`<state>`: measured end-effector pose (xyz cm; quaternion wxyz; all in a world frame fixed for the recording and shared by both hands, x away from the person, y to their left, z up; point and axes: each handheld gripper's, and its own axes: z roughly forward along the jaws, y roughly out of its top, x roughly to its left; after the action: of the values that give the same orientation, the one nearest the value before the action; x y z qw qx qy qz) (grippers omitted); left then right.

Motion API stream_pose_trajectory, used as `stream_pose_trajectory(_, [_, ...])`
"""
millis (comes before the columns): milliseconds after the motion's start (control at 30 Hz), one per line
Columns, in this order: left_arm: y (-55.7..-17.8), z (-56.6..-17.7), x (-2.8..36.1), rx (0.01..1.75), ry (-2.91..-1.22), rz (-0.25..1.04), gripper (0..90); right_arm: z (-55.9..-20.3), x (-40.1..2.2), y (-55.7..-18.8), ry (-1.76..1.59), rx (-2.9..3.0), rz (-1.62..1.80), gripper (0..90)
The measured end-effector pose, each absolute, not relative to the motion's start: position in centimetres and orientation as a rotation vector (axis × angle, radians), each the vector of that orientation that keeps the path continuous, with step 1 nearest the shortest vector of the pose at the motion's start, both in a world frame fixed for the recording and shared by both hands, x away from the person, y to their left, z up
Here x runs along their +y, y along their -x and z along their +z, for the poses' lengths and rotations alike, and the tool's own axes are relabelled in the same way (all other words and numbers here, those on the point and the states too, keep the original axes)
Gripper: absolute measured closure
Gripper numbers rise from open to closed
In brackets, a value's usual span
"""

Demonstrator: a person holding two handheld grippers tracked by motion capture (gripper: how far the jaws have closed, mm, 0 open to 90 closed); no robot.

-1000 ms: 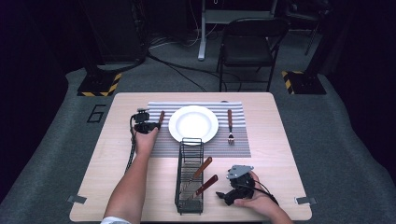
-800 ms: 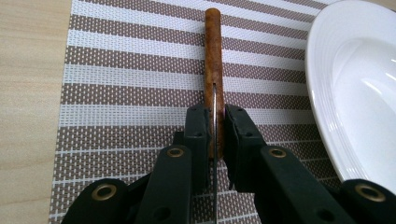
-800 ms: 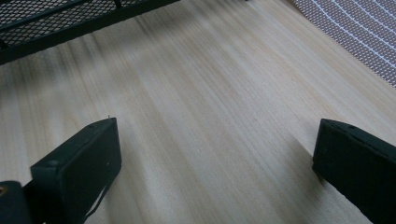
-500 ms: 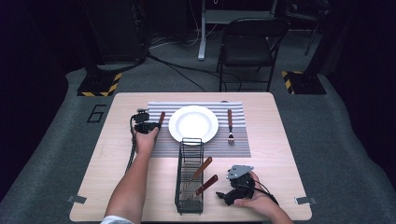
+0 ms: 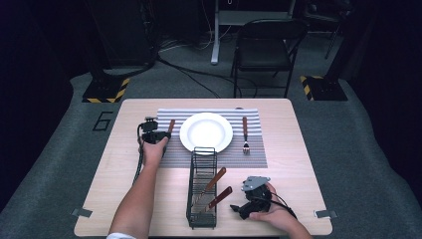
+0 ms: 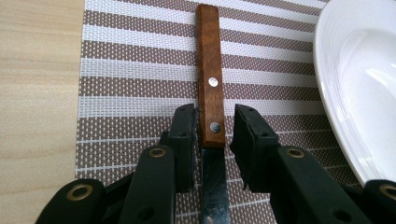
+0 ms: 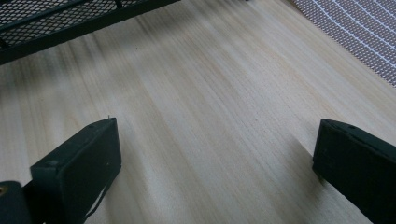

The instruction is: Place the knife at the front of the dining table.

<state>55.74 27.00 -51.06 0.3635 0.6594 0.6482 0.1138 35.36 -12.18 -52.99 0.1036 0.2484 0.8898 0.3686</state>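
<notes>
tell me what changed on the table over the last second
Nothing visibly changed. The left gripper stays on the striped placemat with its jaws either side of the wooden-handled knife, left of the white plate. The right gripper stays open over bare table beside the wire rack. The fork hasn't moved.

Plate (image 5: pixel 206 132) sits mid-placemat (image 5: pixel 254 154) toward the table's (image 5: pixel 298 199) far edge, knife (image 6: pixel 209 84) left, fork (image 5: pixel 245 134) right, rack (image 5: pixel 202 189) at the near edge.
</notes>
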Motion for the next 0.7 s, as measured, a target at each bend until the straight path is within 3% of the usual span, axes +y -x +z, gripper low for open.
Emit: stream_pose_trajectory(700, [-54.2,-51.5,27.0,1.641,-1.663,0.276,66.2,-53.0,-12.1,-35.3,-0.748,2.619,1.092,0.3])
